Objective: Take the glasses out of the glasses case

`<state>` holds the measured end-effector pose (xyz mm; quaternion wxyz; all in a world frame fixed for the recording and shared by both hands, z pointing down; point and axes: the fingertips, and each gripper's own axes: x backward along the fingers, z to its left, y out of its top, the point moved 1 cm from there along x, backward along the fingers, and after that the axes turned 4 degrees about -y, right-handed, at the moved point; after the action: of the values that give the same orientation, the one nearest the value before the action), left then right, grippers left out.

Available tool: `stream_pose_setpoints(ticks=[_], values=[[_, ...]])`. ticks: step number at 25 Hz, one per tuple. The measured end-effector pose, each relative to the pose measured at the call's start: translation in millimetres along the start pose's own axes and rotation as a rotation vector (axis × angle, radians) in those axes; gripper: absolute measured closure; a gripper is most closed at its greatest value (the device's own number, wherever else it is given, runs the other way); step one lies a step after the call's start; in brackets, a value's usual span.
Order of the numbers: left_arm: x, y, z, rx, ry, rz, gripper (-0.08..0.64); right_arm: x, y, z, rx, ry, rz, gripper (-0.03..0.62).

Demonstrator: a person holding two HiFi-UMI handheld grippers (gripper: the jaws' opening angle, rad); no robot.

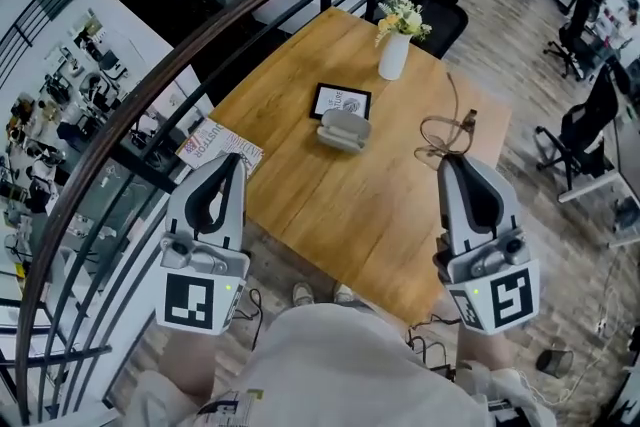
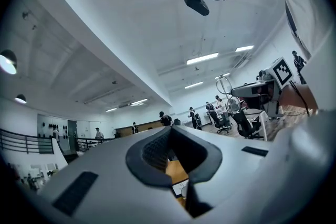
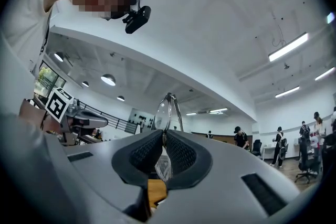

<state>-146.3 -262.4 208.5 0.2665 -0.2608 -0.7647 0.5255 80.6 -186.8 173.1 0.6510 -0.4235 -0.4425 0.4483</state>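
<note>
No word or number is reading clearly in any view. You are carrying a black-and-white square marker on the left marker cube [image 1: 196,301] of your left gripper [image 1: 233,161]. You are carrying another on the right marker cube [image 1: 497,298] of your right gripper [image 1: 452,161]. Both are showing coded patterns, not letters. The magazine [image 1: 221,147] is showing orange capitals on its cover, too small to make out. The framed card [image 1: 340,101] is displaying a round emblem with fine print, likewise illegible.
</note>
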Motion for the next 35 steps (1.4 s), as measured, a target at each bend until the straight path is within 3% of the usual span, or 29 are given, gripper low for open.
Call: stream_pose_setpoints(ticks=[3,7,18,24,30,35], values=[[1.4,-10.3,-5.0,0.013,-0.005,0.027,0.545,4.2,-8.3,-0.6,-0.012,-0.001,0.023,0.545],[9.8,-21.5,-8.0,0.085,-0.012,0.048,0.545,11.2,-18.2,-2.2,-0.037,-0.017,0.048,0.545],[8.3,-28.0,-18.0,0.068,-0.039,0.066,0.545,11.8,-34.1,12.3,-0.054,0.017,0.074,0.545],[7.9,-27.2,-14.6,0.08,-0.04,0.068,0.545,6.9,-31.5,10.9,-0.15,0.044,0.066,0.545],[6.0,-21.5,-16.1,0.028,-0.032,0.061,0.545,6.0,-34.2,10.3,-0.125,0.047,0.069,0.545],[6.3,-21.6,-15.8,0.03,-0.036,0.064,0.545,3.1,-34.9,13.7,-0.124,0.056,0.073,0.545]])
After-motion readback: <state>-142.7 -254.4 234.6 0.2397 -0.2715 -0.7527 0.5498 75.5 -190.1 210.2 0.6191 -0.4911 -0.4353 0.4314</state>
